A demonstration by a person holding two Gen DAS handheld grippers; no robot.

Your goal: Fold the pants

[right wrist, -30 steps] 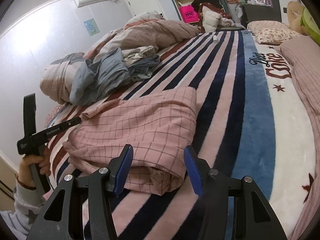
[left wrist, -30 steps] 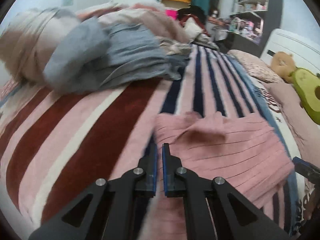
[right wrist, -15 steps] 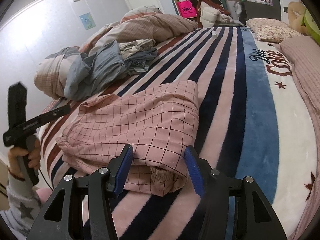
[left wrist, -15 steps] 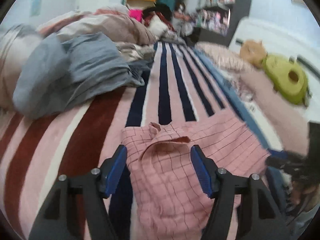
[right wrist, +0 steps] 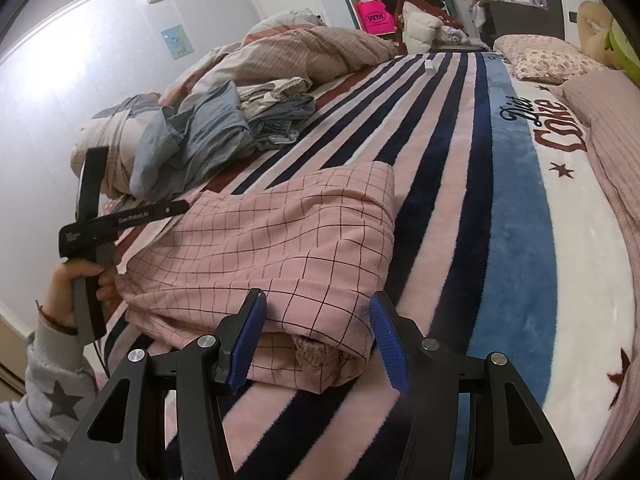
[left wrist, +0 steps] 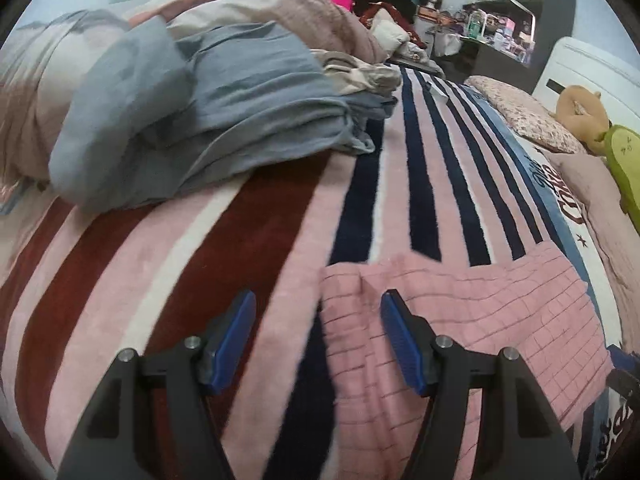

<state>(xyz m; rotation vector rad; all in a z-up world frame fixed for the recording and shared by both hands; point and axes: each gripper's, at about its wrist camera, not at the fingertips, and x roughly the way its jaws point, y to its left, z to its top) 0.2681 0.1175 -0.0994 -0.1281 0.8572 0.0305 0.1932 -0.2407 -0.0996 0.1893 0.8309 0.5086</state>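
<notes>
At my far left a heap of grey-blue clothes [left wrist: 224, 120] lies bunched on the striped blanket [left wrist: 200, 280] that covers the bed, with a rumpled pink-and-beige duvet [left wrist: 280, 12] piled behind it. My left gripper [left wrist: 316, 336] hangs low over the blanket with its jaws spread wide and nothing between them; its left blue pad sits over a pink stripe, while its right pad is over the near left corner of the pink checked pants [left wrist: 460, 320]. The pants lie folded into a thick, roughly rectangular bundle on the blanket, across the navy and pink stripes. From my right side, I see my left hand [right wrist: 80, 280] wrapped around the black handle of that left gripper at the far edge of the pants [right wrist: 280, 240], whose fold runs along the side nearest the blue band. My right gripper [right wrist: 318, 344] hovers at the near edge of the bundle, jaws wide apart and gripping nothing; a bit of gathered waistband shows between the layers just ahead of them. Further right the blanket turns to a blue band and then white with "Diet Coke" lettering [right wrist: 540, 124], and a floral pillow [right wrist: 548, 58] rests at the head of the bed, with a green plush toy [left wrist: 624, 164] beside it.
</notes>
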